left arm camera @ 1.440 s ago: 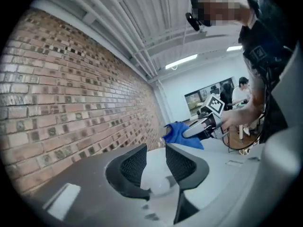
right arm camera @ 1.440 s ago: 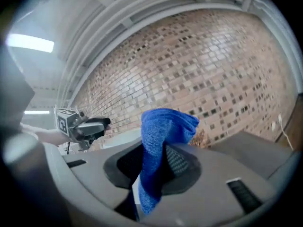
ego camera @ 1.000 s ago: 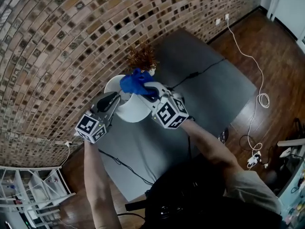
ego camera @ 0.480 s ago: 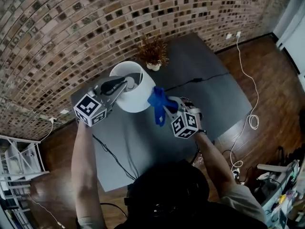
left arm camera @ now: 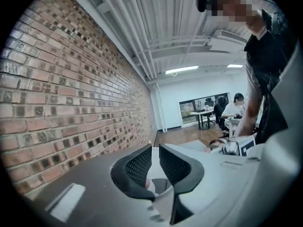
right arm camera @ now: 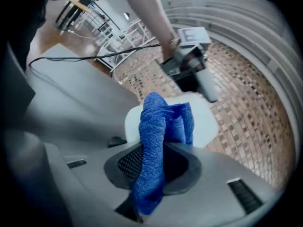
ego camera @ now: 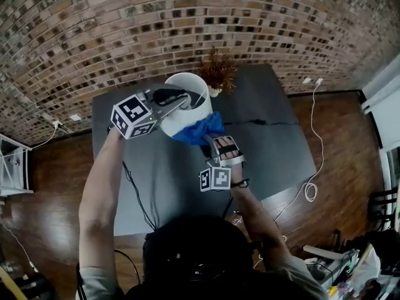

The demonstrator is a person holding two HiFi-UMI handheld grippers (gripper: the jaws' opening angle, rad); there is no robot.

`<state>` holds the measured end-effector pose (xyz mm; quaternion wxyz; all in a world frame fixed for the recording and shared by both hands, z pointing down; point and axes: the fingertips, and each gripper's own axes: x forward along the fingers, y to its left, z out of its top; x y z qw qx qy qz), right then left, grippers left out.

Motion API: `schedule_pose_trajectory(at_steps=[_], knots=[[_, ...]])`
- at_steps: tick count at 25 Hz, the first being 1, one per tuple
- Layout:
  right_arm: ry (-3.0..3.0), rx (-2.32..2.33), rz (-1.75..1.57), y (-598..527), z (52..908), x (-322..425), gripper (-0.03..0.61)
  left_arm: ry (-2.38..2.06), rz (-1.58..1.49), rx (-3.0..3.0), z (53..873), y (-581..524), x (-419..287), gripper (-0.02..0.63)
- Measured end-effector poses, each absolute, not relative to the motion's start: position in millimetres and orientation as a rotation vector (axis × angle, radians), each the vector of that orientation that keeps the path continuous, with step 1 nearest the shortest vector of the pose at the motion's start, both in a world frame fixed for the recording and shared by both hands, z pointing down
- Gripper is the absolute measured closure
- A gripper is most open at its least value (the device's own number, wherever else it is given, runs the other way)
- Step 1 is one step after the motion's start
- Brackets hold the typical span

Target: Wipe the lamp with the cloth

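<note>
The lamp's white shade (ego camera: 187, 116) stands at the back of the grey table (ego camera: 269, 142). My left gripper (ego camera: 186, 99) reaches over the shade's top from the left and is shut on its rim; in the left gripper view the thin white rim sits between the nearly closed jaws of the left gripper (left arm camera: 155, 148), with the shade (left arm camera: 251, 174) to the right. My right gripper (ego camera: 211, 140) is shut on the blue cloth (ego camera: 199, 130), which lies against the shade's near lower side. In the right gripper view the cloth (right arm camera: 163, 124) bunches out of the right gripper (right arm camera: 158, 150) in front of the shade (right arm camera: 204, 122).
A dried plant in a small pot (ego camera: 219, 74) stands just right of the lamp, against the brick wall (ego camera: 187, 17). Black cables (ego camera: 134, 186) run across the table. A white cord (ego camera: 311, 180) lies on the wood floor at the right, and a white shelf (ego camera: 9, 164) is at the far left.
The right gripper has rolled and come down with the cloth from the shade's top to its near lower side. The left gripper has stayed on the rim.
</note>
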<state>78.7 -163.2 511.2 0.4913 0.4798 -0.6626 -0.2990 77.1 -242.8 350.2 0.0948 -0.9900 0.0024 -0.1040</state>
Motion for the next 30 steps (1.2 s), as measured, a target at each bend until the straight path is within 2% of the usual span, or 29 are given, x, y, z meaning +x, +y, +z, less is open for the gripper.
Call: schedule_pose_trajectory(at_steps=[4,7,10,12,16,21,23,26,30], knots=[[-1.673,1.032,-0.463,-134,585,75,0.490,-0.024,-0.310,-2.955,350,-244,79,0.566],[-1.740,1.196,-0.436,-134,514,74,0.490,-0.056,-0.309,-2.990,350,-245,80,0.581],[-1.672,1.398,-0.640,-153,407,66,0.489,-0.094,-0.327,-3.009,349,-246,80,0.591],[-1.592,1.458,-0.748,-166,374,57,0.490,-0.112,-0.345,-3.012,350,-245,81,0.591],[-1.508,1.339,-0.741,-189,424,20,0.489,-0.109,-0.351,-3.018,352,-248,81,0.591],[-1.535,1.051,-0.486,-183,555,-14,0.489,-0.129,-0.386,-2.986,354,-241,85,0.591],[-1.578,0.994,-0.386,-174,579,-17,0.489,-0.119,-0.393,-2.983,354,-240,85,0.591],[-1.657,1.018,-0.321,-160,560,-20,0.490,-0.112,-0.395,-2.977,355,-239,86,0.591],[-1.777,1.229,-0.303,-158,479,-16,0.491,-0.171,-0.426,-2.926,358,-232,87,0.586]])
